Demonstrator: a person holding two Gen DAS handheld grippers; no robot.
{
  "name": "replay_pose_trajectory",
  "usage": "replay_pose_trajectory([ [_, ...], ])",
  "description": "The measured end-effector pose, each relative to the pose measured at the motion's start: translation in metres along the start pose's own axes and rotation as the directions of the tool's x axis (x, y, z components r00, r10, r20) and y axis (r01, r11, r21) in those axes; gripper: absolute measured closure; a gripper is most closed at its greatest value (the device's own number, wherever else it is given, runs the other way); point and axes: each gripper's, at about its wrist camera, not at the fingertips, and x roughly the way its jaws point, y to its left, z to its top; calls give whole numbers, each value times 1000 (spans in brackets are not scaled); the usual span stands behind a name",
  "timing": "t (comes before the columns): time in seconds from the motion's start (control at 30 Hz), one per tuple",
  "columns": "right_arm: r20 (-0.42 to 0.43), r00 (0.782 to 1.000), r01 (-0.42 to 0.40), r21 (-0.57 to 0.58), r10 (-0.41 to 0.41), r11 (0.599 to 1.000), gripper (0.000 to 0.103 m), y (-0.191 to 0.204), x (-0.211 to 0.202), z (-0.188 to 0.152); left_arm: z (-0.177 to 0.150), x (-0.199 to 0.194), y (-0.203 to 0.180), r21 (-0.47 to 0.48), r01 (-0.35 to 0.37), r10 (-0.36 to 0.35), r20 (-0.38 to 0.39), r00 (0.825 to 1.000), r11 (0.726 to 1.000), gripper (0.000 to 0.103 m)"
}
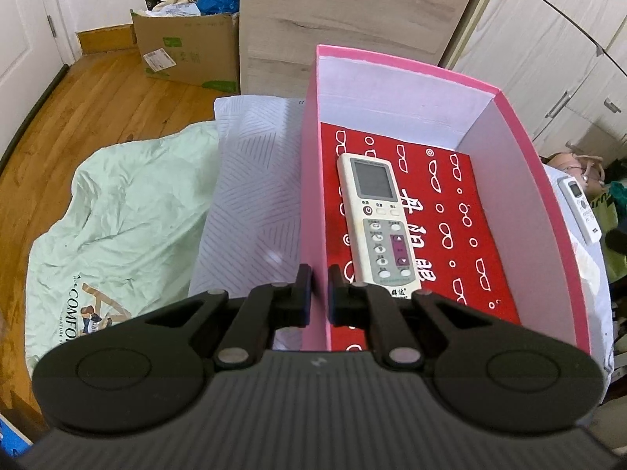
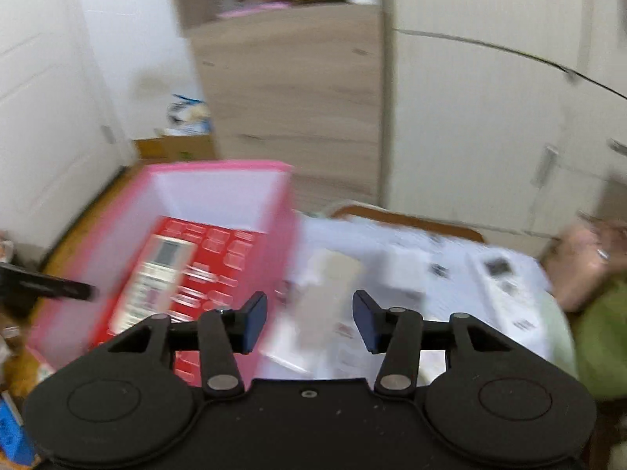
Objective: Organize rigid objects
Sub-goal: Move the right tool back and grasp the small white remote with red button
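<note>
A: What's the biggest thing near the pink box (image 1: 529, 203)?

B: The bed (image 1: 250, 203) under it, with a striped white sheet. A pale green quilt (image 1: 117, 211) lies to the box's left, and a brown cardboard carton (image 1: 188, 51) stands on the wood floor beyond it.

A: And inside the box?

B: A red printed sheet (image 1: 462, 235) covers the bottom, and a cream remote (image 1: 378, 219) lies flat on it, screen end toward the far wall.

A: Any others?

B: A white remote (image 1: 582, 211) lies on the bed just right of the box. The right view is blurred, but more pale items show there.

A: The claws?

B: The left claw (image 1: 319, 293) is clamped on the box's left wall, near its front corner. The right claw (image 2: 309, 321) hangs right of the box, jaws apart, gripping nothing.
</note>
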Motion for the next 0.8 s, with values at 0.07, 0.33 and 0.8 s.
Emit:
replay_pose_trajectory([
  [0.07,-33,999,14,40,-12,999,49,-19,5,-12,1,0,2,-7,2,-2,1,1000,1000,95],
  [0.33,-111,991,-56,200,79,978,49,-62,33,-29,2,0,-4,-4,-34,34,16,999,999,97],
  [0.8,-251,968,18,-8,-19,1000,50,-11,99,-36,1,6,-9,30,-79,79,17,997,996,97],
])
